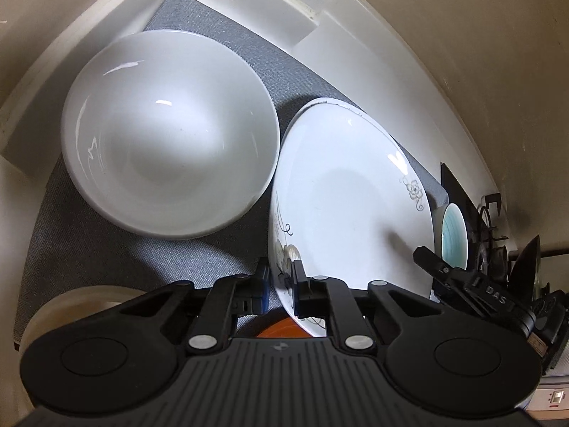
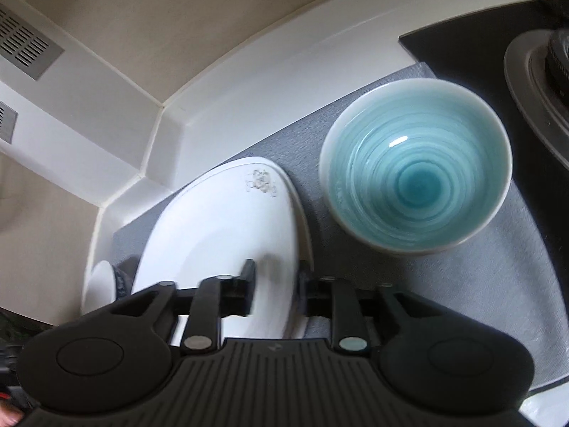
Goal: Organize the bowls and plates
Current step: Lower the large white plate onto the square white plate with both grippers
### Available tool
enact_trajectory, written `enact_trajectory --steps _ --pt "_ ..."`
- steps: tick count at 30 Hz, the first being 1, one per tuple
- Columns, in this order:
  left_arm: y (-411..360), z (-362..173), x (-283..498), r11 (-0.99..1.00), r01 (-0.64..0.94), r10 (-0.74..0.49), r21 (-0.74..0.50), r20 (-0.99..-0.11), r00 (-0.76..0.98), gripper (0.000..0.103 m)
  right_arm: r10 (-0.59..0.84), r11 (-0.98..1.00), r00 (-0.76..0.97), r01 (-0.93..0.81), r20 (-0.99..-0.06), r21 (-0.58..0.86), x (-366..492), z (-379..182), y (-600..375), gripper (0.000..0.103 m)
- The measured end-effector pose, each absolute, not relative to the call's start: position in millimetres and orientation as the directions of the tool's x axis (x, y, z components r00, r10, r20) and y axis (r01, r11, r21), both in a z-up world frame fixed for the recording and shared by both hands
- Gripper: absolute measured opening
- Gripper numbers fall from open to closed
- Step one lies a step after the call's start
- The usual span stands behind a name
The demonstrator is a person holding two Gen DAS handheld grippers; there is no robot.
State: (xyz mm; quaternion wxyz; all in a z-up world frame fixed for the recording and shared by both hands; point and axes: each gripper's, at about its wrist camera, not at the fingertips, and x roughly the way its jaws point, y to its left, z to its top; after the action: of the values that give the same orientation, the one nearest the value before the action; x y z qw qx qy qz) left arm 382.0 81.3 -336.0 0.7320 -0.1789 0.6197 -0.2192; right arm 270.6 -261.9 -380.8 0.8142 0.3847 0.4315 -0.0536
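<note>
Left gripper (image 1: pixel 279 284): my jaws are pinched on the near rim of the plate (image 1: pixel 352 206); it sits tilted, lifted on my side.
Right gripper (image 2: pixel 275 291): jaws stand apart, one finger over the plate (image 2: pixel 220 235), one outside its right rim; the picture is blurred, so I see no firm pinch.
White bowl (image 1: pixel 167 135): upright on the grey mat (image 1: pixel 213 28) near its back-left corner, just left of the plate, almost touching.
Blue bowl (image 2: pixel 416 167): upright on the mat (image 2: pixel 444 284), right of the plate, a strip of mat between them.
Edges: the counter's raised white lip (image 2: pixel 249 82) runs close behind the plate and both bowls.
Open room: bare mat in front of the white bowl, and more in front of the blue bowl.
Left view only: an orange thing (image 1: pixel 281 329) under the plate's near edge; a cream bowl (image 1: pixel 71 306) at the mat's front-left.
Right view only: the black hob (image 2: pixel 462 53) past the mat's right edge; vent grilles (image 2: pixel 25 46) on the wall.
</note>
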Motion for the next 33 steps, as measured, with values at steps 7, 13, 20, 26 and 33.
enact_trajectory --steps 7,13,20,26,33 --pt "84.7 -336.8 386.1 0.83 0.085 -0.558 -0.552 -0.82 0.126 0.01 0.141 0.857 0.56 0.344 -0.816 0.384 278.2 -358.2 -229.4 0.085" --pt "80.8 -335.8 386.8 0.842 0.083 -0.539 -0.532 -0.832 0.132 0.01 0.096 0.939 0.531 0.233 -0.842 0.254 297.5 -349.0 -211.3 0.081" --pt "86.7 -335.8 384.4 0.834 0.075 -0.552 -0.546 -0.825 0.126 0.01 0.045 0.889 0.516 0.37 -0.856 0.27 264.6 -345.0 -227.3 0.077" --pt "86.4 -336.1 387.2 0.831 0.084 -0.557 -0.55 -0.823 0.117 0.01 0.167 0.768 0.502 0.474 -0.849 0.431 222.7 -361.5 -233.4 0.049" --pt "97.1 -324.4 381.1 0.812 0.125 -0.583 -0.571 -0.806 0.104 0.009 0.218 0.721 0.532 0.477 -0.818 0.502 222.1 -361.0 -231.4 0.009"
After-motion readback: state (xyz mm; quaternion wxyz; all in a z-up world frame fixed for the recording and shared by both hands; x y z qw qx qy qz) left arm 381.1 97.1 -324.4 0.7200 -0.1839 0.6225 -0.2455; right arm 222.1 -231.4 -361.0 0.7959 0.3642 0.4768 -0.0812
